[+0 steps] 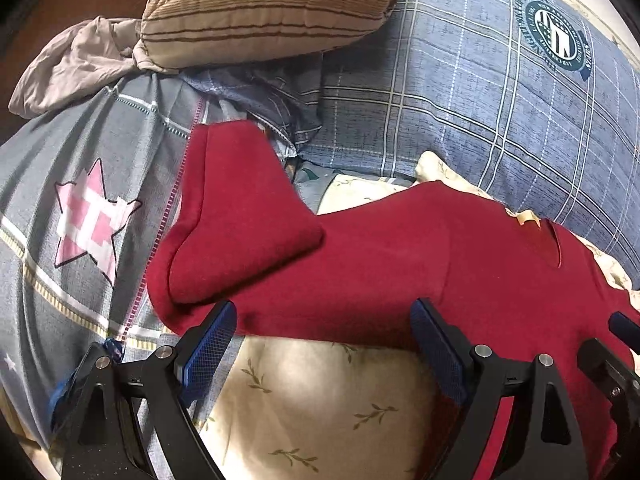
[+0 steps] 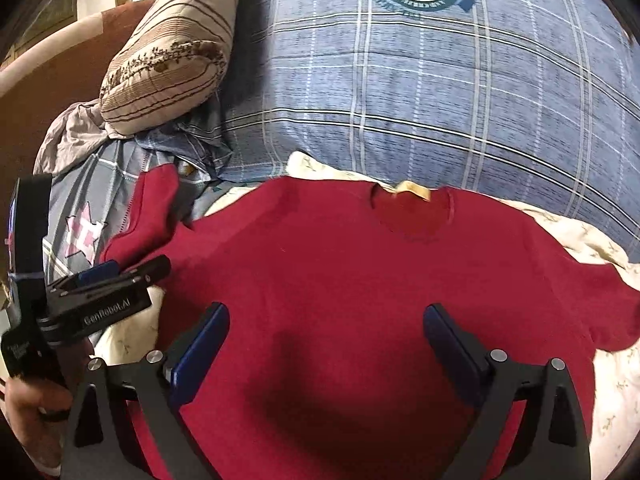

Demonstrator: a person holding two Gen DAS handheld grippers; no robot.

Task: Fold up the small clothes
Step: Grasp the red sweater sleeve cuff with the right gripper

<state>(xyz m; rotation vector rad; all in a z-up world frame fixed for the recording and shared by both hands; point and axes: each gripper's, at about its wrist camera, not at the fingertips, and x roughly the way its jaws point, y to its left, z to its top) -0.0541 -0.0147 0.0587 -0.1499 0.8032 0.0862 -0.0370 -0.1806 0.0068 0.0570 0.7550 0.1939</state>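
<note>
A dark red sweater (image 2: 340,280) lies spread flat on the bed, its neckline (image 2: 412,216) with a tan label at the far side. Its left sleeve (image 1: 236,216) lies bent over the shoulder area. My left gripper (image 1: 324,344) hovers open over the sweater's left edge, with nothing pressed between its blue pads (image 1: 212,344). In the right wrist view the left gripper (image 2: 124,270) shows at the left, held by a hand (image 2: 24,400). My right gripper (image 2: 328,348) stands open above the sweater's body, pads apart and holding nothing.
A blue plaid duvet (image 2: 400,92) with a round green crest lies behind the sweater. A striped beige pillow (image 1: 264,12) and a crumpled grey cloth (image 1: 72,68) sit at the back left. Grey bedding with a pink star (image 1: 88,220) is at left, a cream leaf-print sheet (image 1: 320,400) beneath.
</note>
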